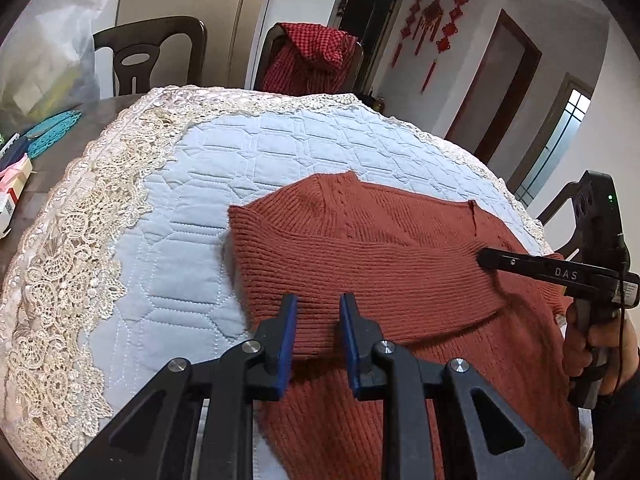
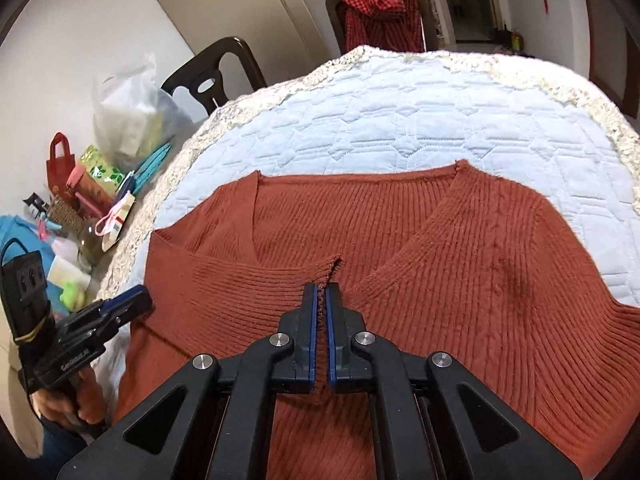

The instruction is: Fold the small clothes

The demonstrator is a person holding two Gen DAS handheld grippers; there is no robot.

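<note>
A rust-red ribbed knit sweater (image 1: pixel 380 264) lies on a light blue quilted cloth (image 1: pixel 224 168), with one sleeve folded across its body. My left gripper (image 1: pixel 318 312) is open and empty, hovering just over the sweater's near edge. My right gripper (image 2: pixel 322 300) is shut on the sleeve cuff (image 2: pixel 330 270) and holds it over the sweater's (image 2: pixel 460 264) middle. The right gripper also shows in the left wrist view (image 1: pixel 484 258), reaching in from the right. The left gripper shows in the right wrist view (image 2: pixel 132 298) at the sweater's left edge.
The quilted cloth (image 2: pixel 400 120) has a cream lace border (image 1: pixel 72 264). Clutter of bags, boxes and a teal mat (image 2: pixel 92 184) sits on the table's left. Dark wooden chairs (image 1: pixel 148 52) stand behind; one carries a red checked garment (image 1: pixel 316 56).
</note>
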